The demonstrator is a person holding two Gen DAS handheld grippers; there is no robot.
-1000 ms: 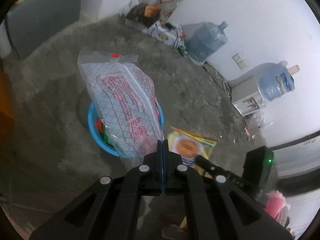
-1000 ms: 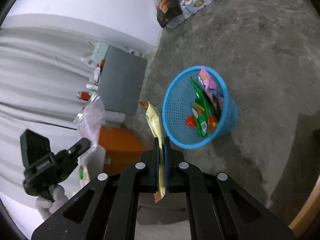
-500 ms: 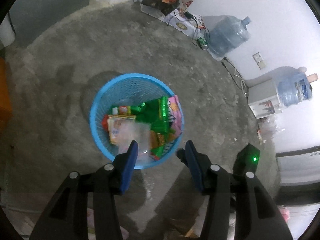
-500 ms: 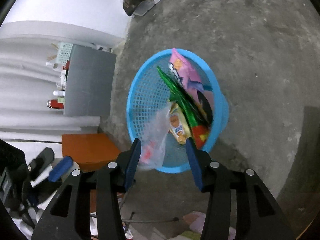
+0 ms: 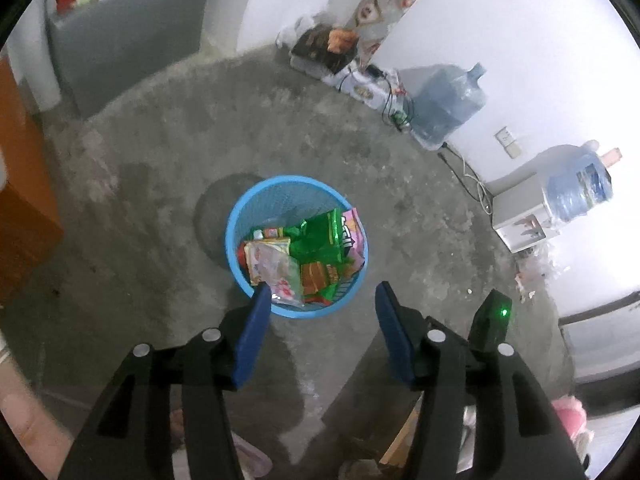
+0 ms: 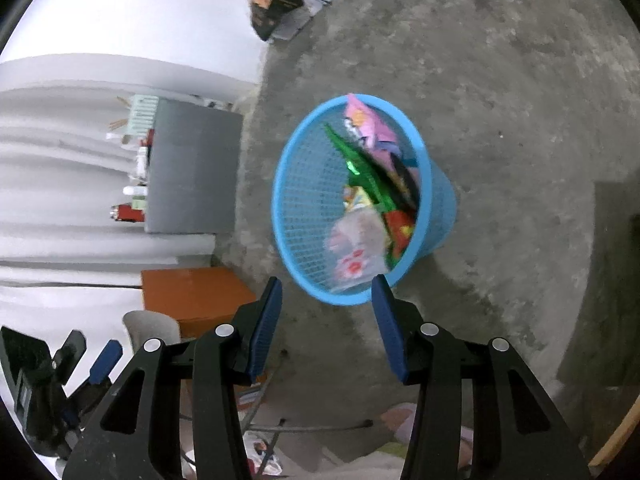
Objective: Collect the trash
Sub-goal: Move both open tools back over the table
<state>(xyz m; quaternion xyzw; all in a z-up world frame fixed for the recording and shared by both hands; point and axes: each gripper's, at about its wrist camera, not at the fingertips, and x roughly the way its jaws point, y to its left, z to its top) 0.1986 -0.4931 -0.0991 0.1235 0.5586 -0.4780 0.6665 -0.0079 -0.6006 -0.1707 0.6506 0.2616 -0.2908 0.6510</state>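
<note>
A blue mesh basket (image 5: pixel 296 179) (image 6: pixel 308 200) stands on the concrete floor just beyond both grippers. In it lie a clear bag with red print (image 5: pixel 280 276) (image 6: pixel 356 256), a yellow packet (image 5: pixel 266 250), green wrappers (image 5: pixel 320 240) (image 6: pixel 360 168) and a pink wrapper (image 5: pixel 354 232) (image 6: pixel 368 120). My left gripper (image 5: pixel 323 286) hangs above the basket's near rim, its jaws opening with nothing between them. My right gripper (image 6: pixel 325 279) is open over the near rim and also holds nothing. The left gripper (image 6: pixel 100 360) also shows at the lower left of the right wrist view.
Two water jugs (image 5: pixel 444 108) (image 5: pixel 580 188) and a white dispenser (image 5: pixel 520 216) line the right wall. Boxes and cables (image 5: pixel 324 48) sit at the back. An orange cabinet (image 6: pixel 192 296) and a grey cabinet (image 6: pixel 192 168) stand left of the basket. More wrappers (image 6: pixel 260 452) lie on the near floor.
Both grippers went from shut to open. The left let go of the clear printed bag and the right let go of the yellow packet; both now lie in the basket.
</note>
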